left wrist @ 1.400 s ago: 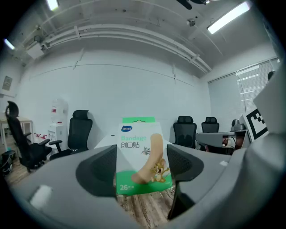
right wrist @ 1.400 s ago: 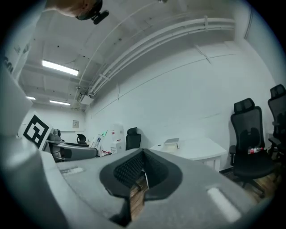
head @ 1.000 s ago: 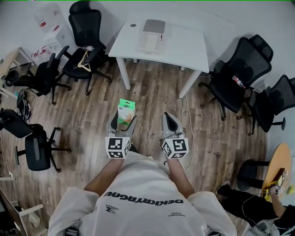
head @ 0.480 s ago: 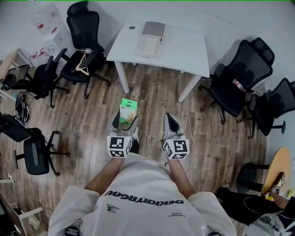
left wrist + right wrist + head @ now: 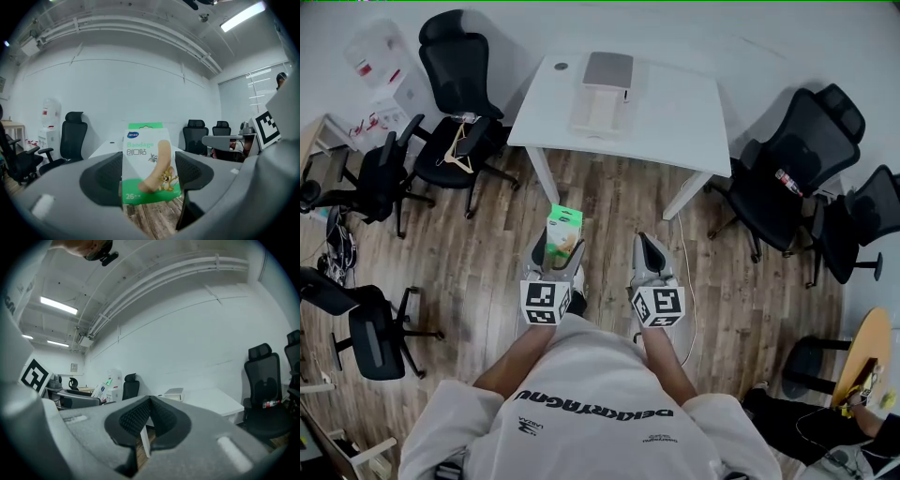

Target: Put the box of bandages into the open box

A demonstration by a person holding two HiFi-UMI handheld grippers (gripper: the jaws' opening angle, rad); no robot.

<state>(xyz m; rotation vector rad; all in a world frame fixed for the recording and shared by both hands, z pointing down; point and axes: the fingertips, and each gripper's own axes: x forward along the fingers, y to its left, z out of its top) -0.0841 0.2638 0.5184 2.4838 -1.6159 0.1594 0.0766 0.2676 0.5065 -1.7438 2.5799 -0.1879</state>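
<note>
Wood-plank floor [image 5: 487, 244] fills the middle of the head view. Low in the centre I have the left gripper [image 5: 559, 251] clamped on the box of bandages [image 5: 563, 221], which stands upright between the pads, while the right gripper [image 5: 651, 253] just beside it has its jaws together on nothing. Farther up the frame stands the white table [image 5: 675, 108] with the open box [image 5: 602, 92] on it (grey at its far end, white nearer), well apart from the bandages, and black office chairs [image 5: 787, 169] flank it.

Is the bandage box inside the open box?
Out: the left tool grips the bandage box over the floor, far from the open box.
</note>
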